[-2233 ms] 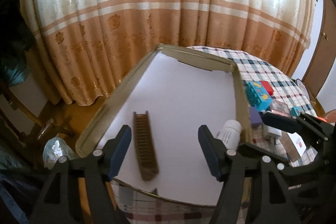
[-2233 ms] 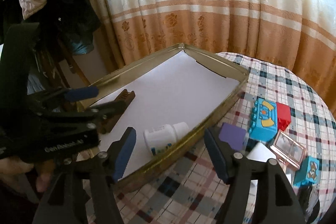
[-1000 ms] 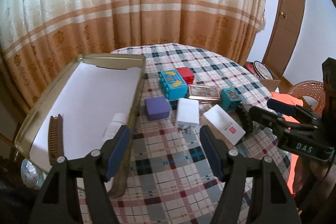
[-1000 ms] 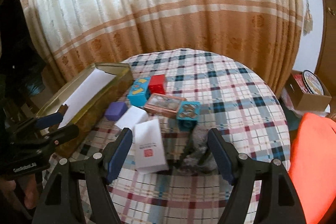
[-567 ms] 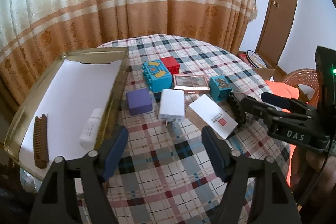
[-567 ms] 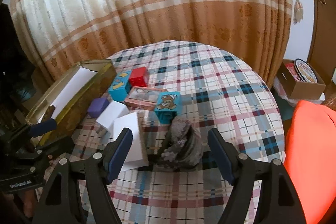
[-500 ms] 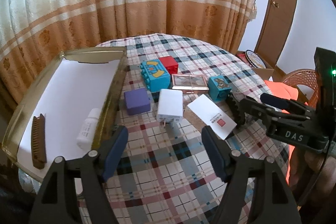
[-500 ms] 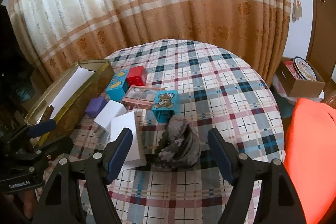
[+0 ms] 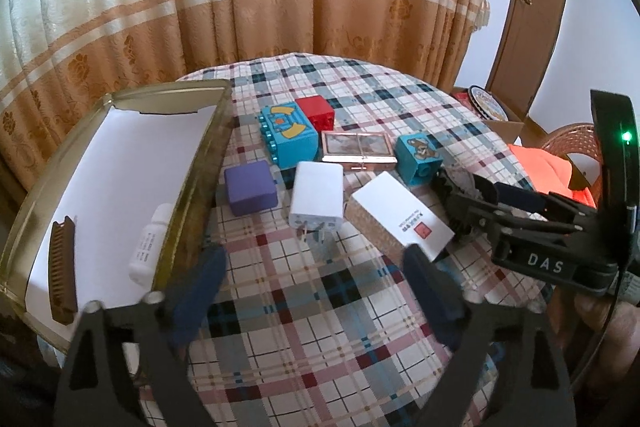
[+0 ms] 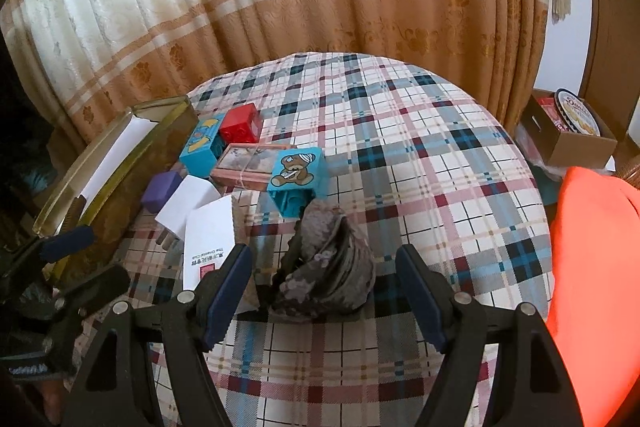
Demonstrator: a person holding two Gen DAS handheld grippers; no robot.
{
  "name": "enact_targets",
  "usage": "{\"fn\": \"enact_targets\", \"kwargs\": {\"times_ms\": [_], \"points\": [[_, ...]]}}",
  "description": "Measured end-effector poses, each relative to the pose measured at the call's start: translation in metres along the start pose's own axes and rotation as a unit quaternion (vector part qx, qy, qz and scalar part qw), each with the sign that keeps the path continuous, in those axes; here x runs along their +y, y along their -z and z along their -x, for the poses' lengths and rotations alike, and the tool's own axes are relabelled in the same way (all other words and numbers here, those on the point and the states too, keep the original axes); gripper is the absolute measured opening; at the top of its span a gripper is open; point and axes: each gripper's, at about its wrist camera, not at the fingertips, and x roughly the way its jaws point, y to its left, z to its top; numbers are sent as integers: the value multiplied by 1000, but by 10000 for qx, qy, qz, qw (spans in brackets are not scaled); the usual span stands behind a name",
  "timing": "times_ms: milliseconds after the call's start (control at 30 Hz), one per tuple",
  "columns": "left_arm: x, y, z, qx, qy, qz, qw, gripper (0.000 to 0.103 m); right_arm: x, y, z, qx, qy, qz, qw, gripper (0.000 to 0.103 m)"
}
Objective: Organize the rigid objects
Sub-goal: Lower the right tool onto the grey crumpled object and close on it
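Since the earlier frames both cameras had swung off the tray and onto the checked tablecloth, and the left gripper had just been spreading its jaws, which stood wide with nothing but cloth between them. Right gripper was parted too, gripping nothing; a crumpled grey fabric pouch lay soft and lumpy on the cloth between its blue pads.

At the left of the left wrist view sat a shallow brass-coloured metal tray, rectangular, lined with white paper. It held a brown ridged comb and a small white plastic bottle lying on its side against the right wall.

Right of the tray, at frame centre, lay the hard things: a matte purple cube, a glossy white charger with prongs, a white card box, a studded blue brick, a red brick, a flat pink case and a bear-printed teal block
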Motion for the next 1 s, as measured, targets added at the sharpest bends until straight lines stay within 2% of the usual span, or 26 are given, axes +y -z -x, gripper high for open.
{"fn": "enact_targets", "kwargs": {"times_ms": [633, 1000], "points": [[0, 1, -10, 130, -51, 3, 9999, 97, -1, 0, -7, 62, 84, -83, 9999, 76], [-2, 2, -14, 167, -33, -34, 9998, 98, -1, 0, -15, 256, 193, -149, 9994, 76]]}}
